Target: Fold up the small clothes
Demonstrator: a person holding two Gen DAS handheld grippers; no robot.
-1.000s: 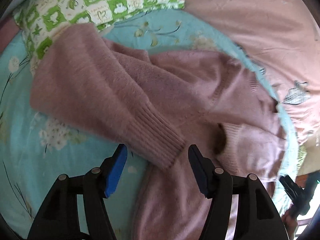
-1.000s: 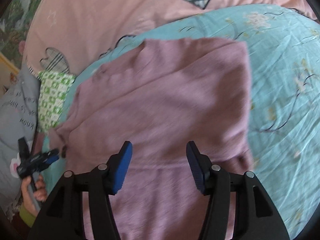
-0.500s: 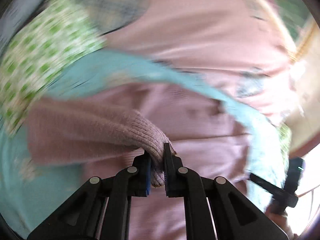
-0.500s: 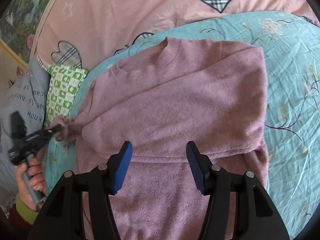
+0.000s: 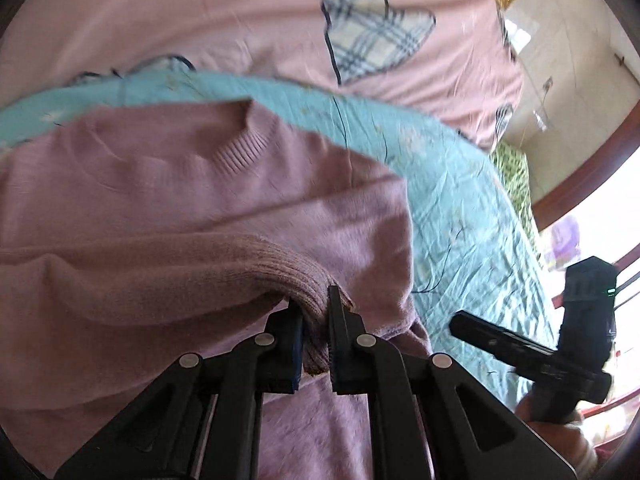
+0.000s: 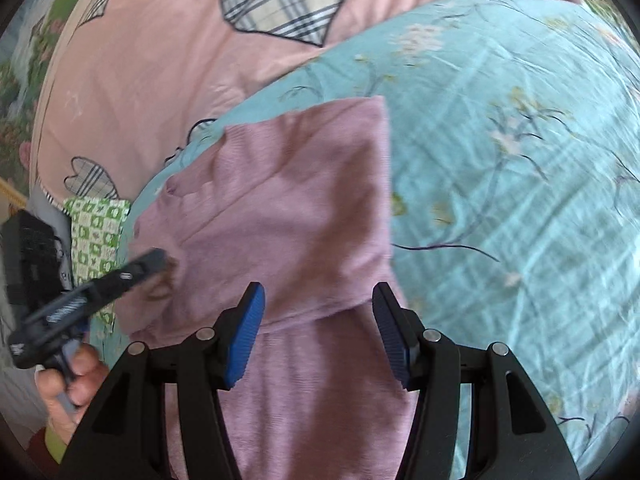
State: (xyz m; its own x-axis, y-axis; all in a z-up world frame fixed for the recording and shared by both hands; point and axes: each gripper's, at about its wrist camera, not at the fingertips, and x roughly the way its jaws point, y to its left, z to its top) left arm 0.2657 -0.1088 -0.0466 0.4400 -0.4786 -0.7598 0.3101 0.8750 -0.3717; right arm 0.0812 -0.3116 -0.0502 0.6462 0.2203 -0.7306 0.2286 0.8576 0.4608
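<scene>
Pinching the ribbed sleeve cuff [image 5: 304, 276], the left gripper [image 5: 314, 336] is now pressed tight on it; a sec ago its jaws stood spread w/ the cuff lying flat between them. Sleeve's now dragged across the pink sweater [image 5: 168, 184] body, so the sleeve fold looks approx. half done. Sweater lies on the teal sheet [image 6: 500, 152]. Right gripper [image 6: 318, 332] hovers spread over the hem side, holding nothing. Count: 1 sweater, 2 grippers, 1 green-check cloth [image 6: 96, 232], 1 pink quilt [image 6: 160, 60].
</scene>
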